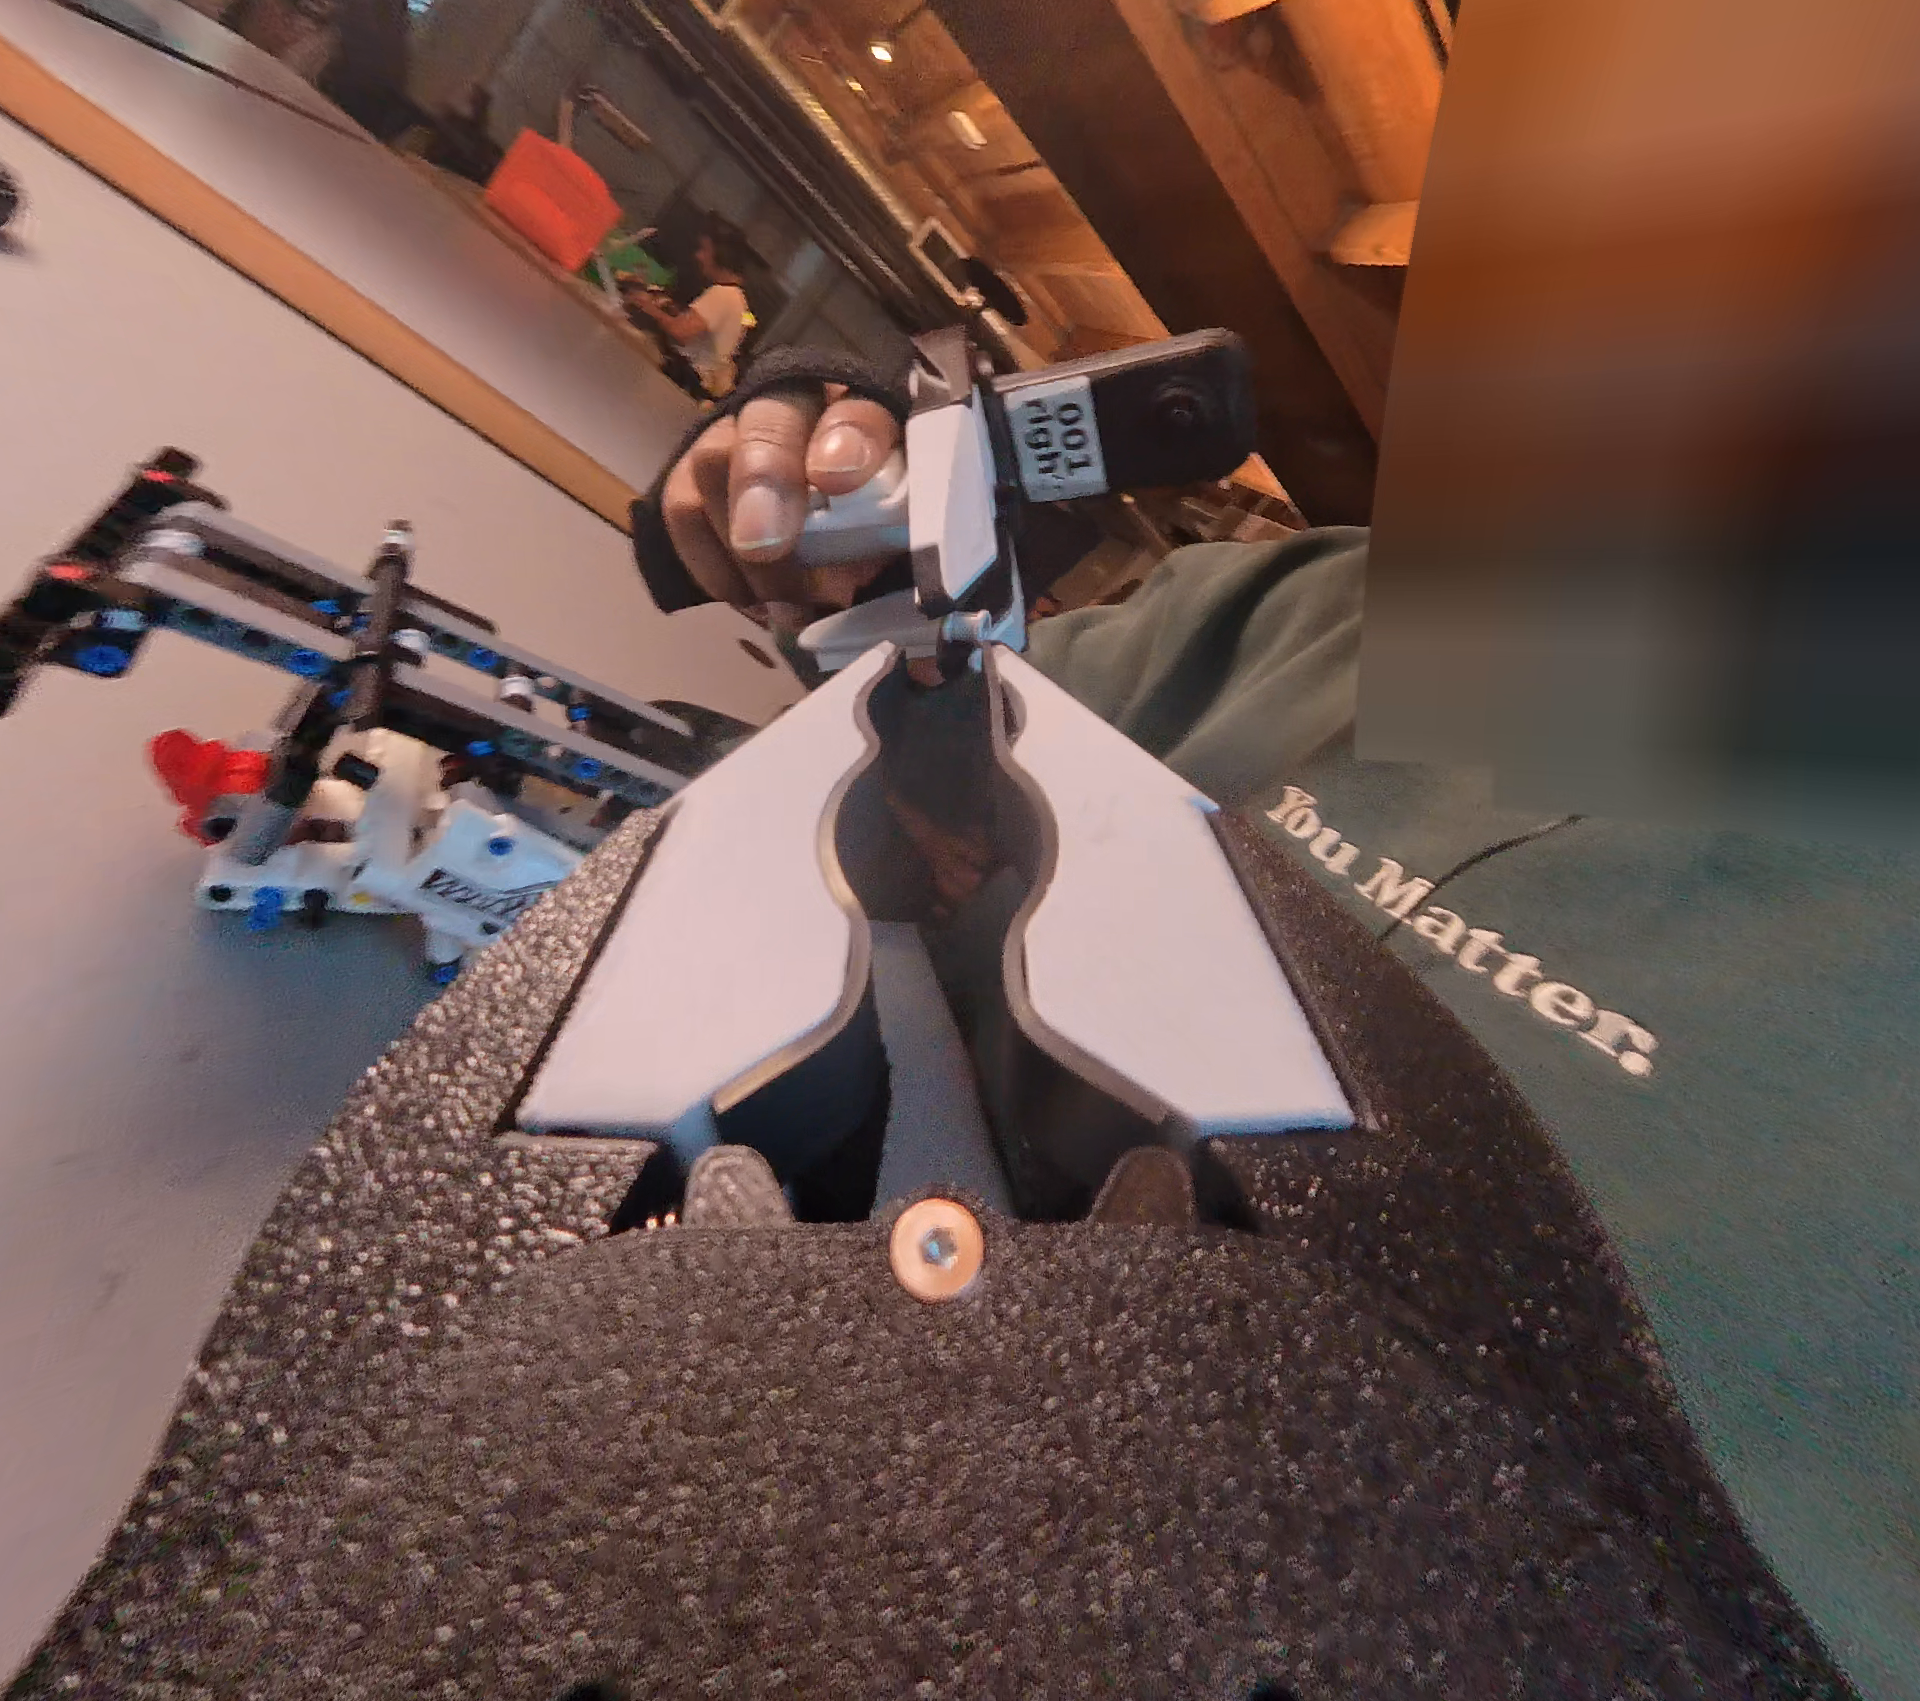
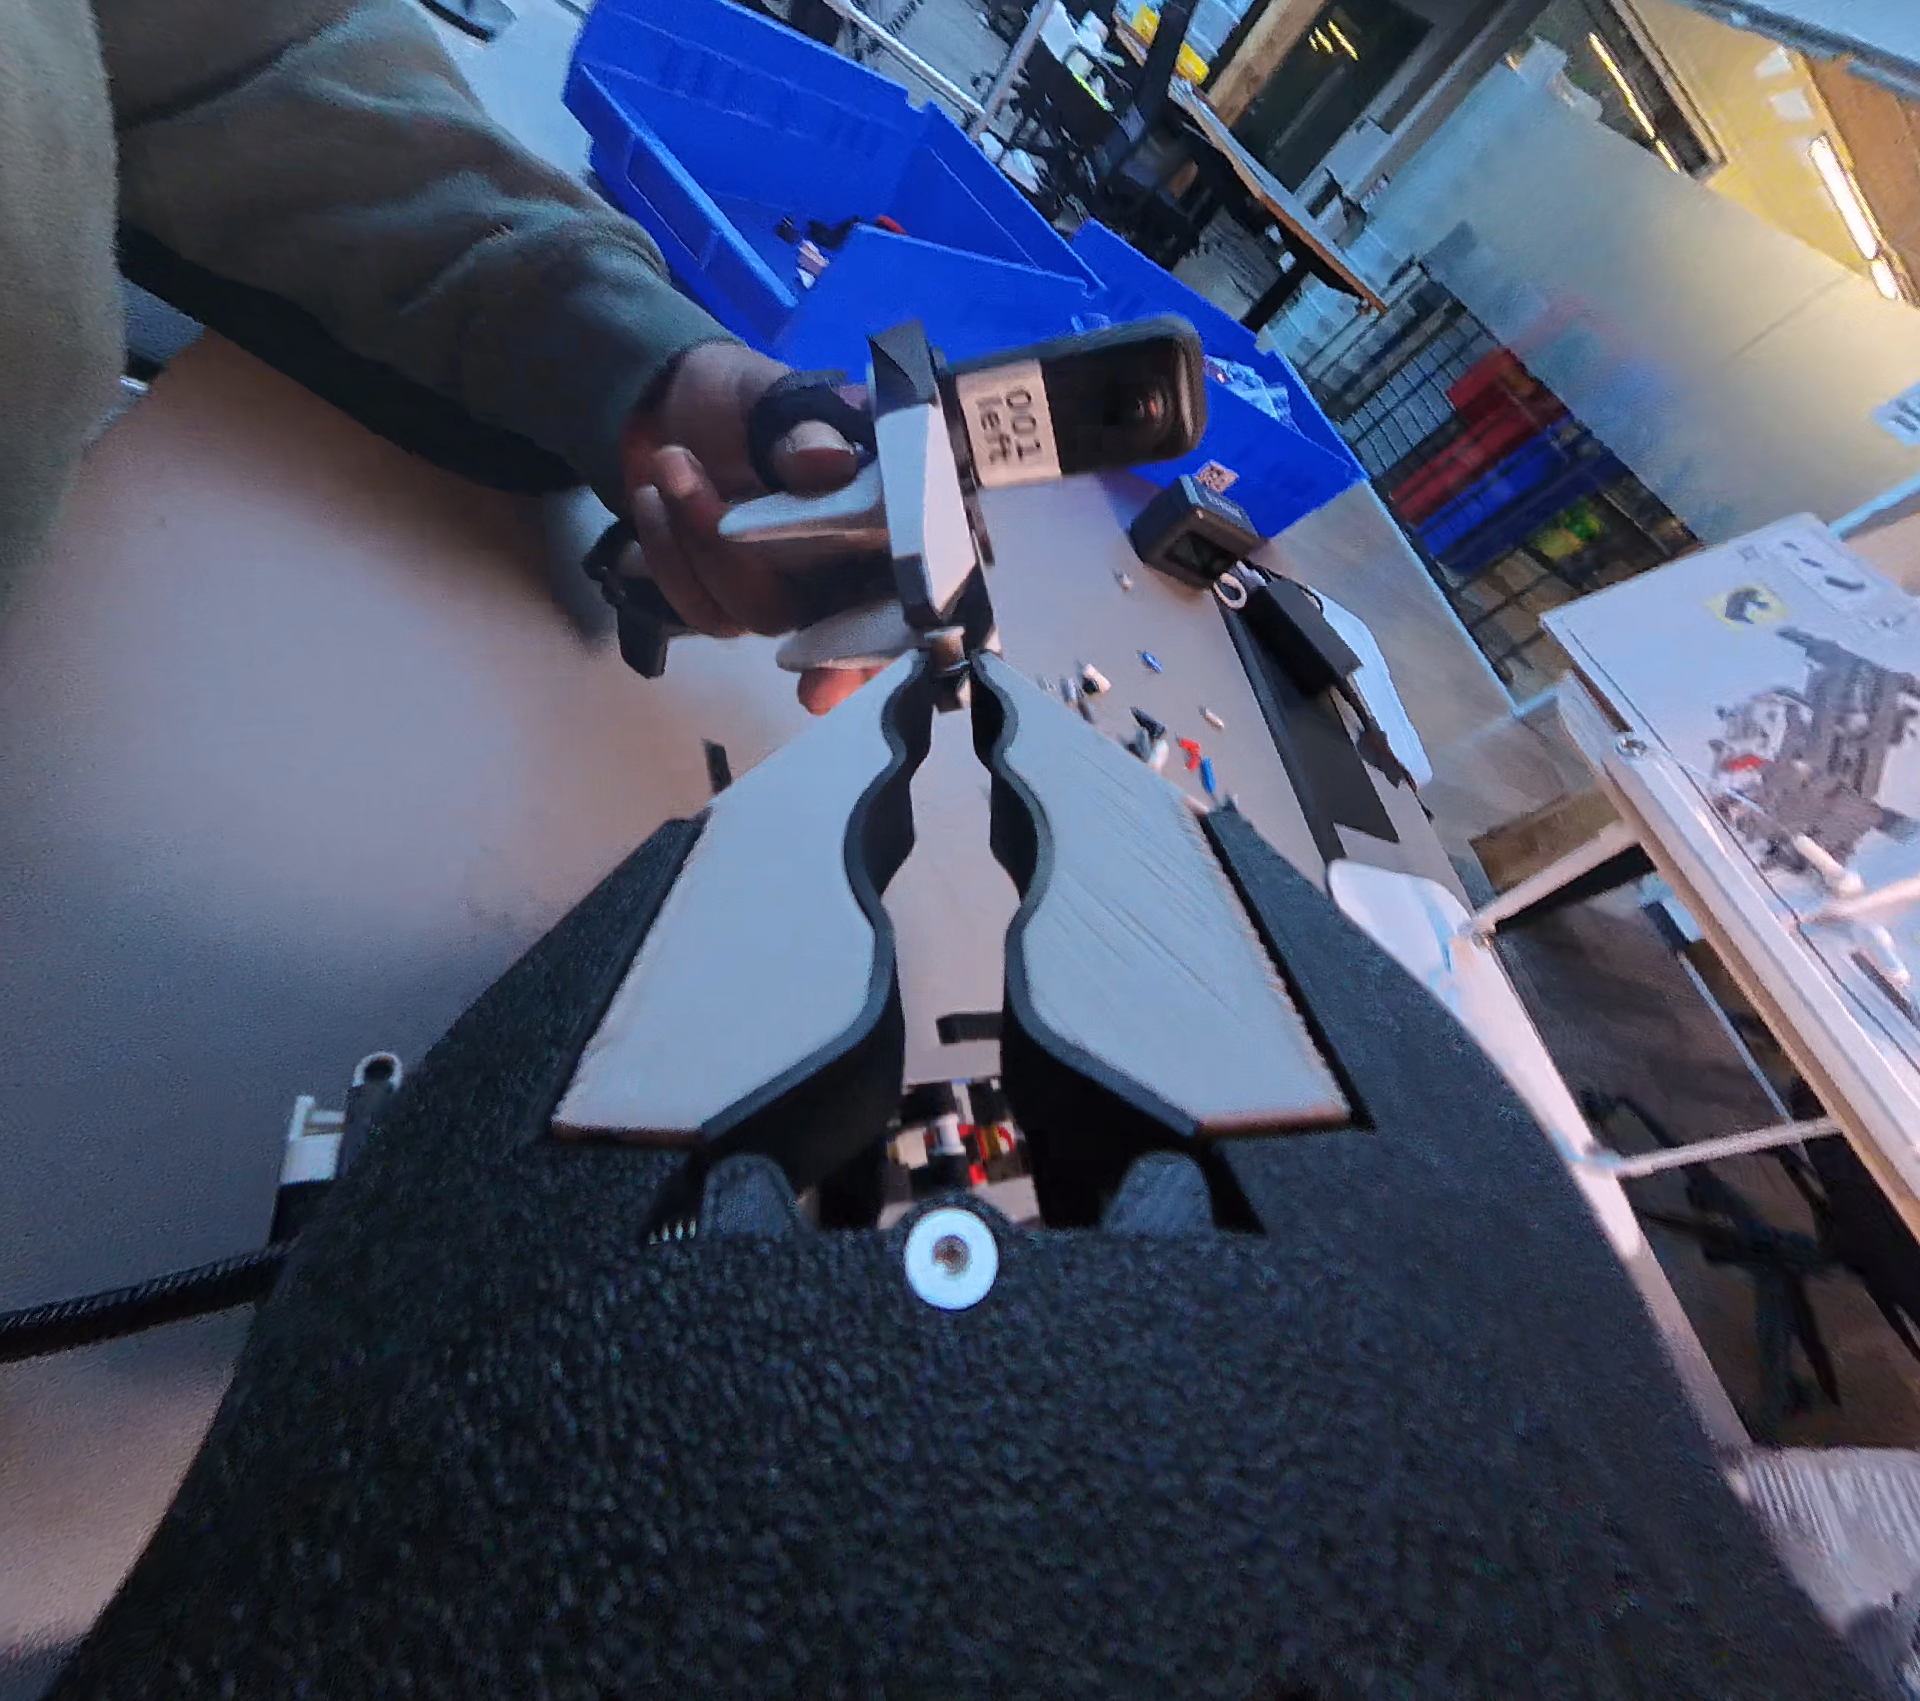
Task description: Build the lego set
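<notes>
My left gripper and right gripper are held up in the air, tip to tip. In the left wrist view the left jaws are nearly closed on a small dark lego piece. The right gripper faces it, pinching a small grey pin. In the right wrist view the right jaws are almost closed on that small grey pin, and the left gripper meets it head on. The partly built lego model, black, grey and white with blue pins and a red part, lies on the table to the left.
Loose small lego parts lie on the grey table beyond the tips. Blue bins stand behind them, with a black device nearby. An instruction booklet stands on the right. A person's sleeve crosses at the left. Left and right tips are no more than a few centimetres apart.
</notes>
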A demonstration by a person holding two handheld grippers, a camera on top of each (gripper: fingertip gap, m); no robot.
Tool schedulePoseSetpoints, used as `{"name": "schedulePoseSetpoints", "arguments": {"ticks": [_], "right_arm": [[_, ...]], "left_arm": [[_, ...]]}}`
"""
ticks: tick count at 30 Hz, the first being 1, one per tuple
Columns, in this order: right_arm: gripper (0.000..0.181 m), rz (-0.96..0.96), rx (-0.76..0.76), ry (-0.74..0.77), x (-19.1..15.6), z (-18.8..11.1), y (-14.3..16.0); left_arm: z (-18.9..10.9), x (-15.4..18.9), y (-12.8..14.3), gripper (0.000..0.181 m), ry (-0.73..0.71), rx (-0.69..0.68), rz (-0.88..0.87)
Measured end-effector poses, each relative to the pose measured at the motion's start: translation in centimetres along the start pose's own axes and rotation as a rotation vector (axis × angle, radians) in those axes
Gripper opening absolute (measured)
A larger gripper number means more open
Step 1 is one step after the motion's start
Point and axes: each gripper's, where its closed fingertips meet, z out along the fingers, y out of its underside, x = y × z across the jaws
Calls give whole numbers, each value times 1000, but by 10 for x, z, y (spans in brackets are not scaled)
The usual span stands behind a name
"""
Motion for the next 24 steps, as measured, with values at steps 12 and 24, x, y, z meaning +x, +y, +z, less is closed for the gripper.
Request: {"name": "schedulePoseSetpoints", "arguments": {"ticks": [12,24], "right_arm": [[6,-52,-263,104,12,15,47],[6,-2,-89,39,5,9,18]], "left_arm": [[-8,-44,-3,12,-455,-34,101],[-2,-12,-3,6,-176,7,-6]]}}
